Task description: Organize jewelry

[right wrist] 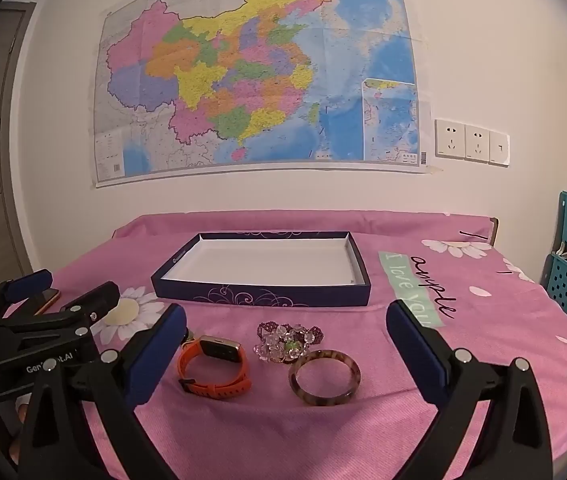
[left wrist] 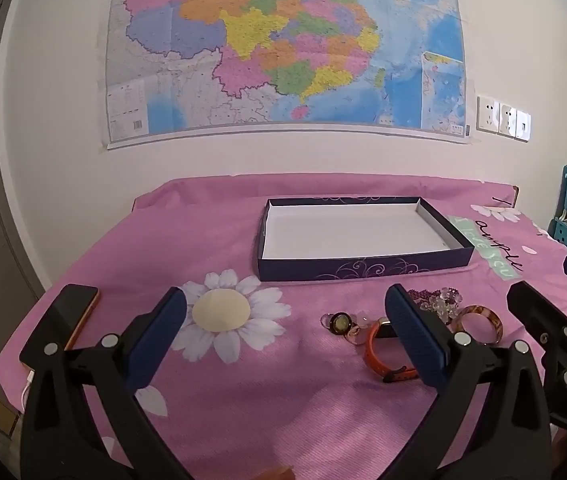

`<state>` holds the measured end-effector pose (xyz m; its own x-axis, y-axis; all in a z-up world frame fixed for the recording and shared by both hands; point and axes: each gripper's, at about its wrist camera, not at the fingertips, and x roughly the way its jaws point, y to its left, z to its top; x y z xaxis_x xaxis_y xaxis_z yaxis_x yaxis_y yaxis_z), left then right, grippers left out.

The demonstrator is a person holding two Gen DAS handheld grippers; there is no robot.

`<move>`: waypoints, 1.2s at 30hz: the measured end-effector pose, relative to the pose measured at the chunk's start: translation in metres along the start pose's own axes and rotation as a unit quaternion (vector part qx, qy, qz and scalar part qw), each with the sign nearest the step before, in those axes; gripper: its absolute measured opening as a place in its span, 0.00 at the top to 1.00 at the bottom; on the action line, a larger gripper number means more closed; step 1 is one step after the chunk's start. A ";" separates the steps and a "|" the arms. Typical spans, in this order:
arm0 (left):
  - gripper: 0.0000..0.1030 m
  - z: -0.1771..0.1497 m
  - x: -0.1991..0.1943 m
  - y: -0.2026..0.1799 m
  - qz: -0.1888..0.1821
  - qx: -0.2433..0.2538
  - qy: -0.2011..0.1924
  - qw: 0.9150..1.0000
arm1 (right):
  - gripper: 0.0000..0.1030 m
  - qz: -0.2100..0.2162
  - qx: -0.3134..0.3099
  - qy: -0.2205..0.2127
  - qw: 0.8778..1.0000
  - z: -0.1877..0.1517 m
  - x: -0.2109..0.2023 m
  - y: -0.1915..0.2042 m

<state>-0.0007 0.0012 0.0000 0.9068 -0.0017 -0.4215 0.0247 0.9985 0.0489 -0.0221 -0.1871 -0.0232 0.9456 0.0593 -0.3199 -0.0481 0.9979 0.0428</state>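
1. Left tongs (left wrist: 285,330) & right tongs (right wrist: 285,344) both spread full wide, nothing btw the pads, neither touching anything.
2. Jewelry sits in a loose cluster on the pink-clothed worktop (right wrist: 483,340), near side of the navy box (right wrist: 261,296): orange watch (right wrist: 213,368), bead/crystal bracelet (right wrist: 287,340), brown bangle (right wrist: 325,376). Left of the watch, a ring w/ round face (left wrist: 339,323) plus a small clear pinkish piece, touching or nearly.
3. Box is open, white inside, looks empty – prob. the destination.
4. Step in hand, I'd say: first pick. Right tongs already frame watch & bangle; take one item only, approach low, pinch the bangle across its rim or the watch at the case, not the floppy strap.
5. Bead bracelet touches the bangle's far edge – lift slow so it doesn't drag.
6. Hard to see: the left tongs' pad covers part of the watch in the left view; the ring is hidden in the right view. Phone (left wrist: 63,322) at the left edge, cable cut off. Can't tell what the clear piece is.
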 end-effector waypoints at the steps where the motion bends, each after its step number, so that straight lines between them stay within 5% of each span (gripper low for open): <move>1: 0.05 0.000 0.000 -0.001 0.000 0.000 0.000 1.000 | 0.06 0.000 0.000 0.000 1.000 0.000 0.000 0.000; 36: 0.05 -0.002 0.001 0.001 -0.001 -0.006 -0.002 1.000 | 0.06 0.001 0.001 0.002 1.000 -0.002 -0.001 -0.001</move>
<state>-0.0006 0.0022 -0.0018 0.9083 -0.0044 -0.4184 0.0220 0.9991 0.0372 -0.0235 -0.1879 -0.0249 0.9442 0.0607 -0.3237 -0.0488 0.9978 0.0448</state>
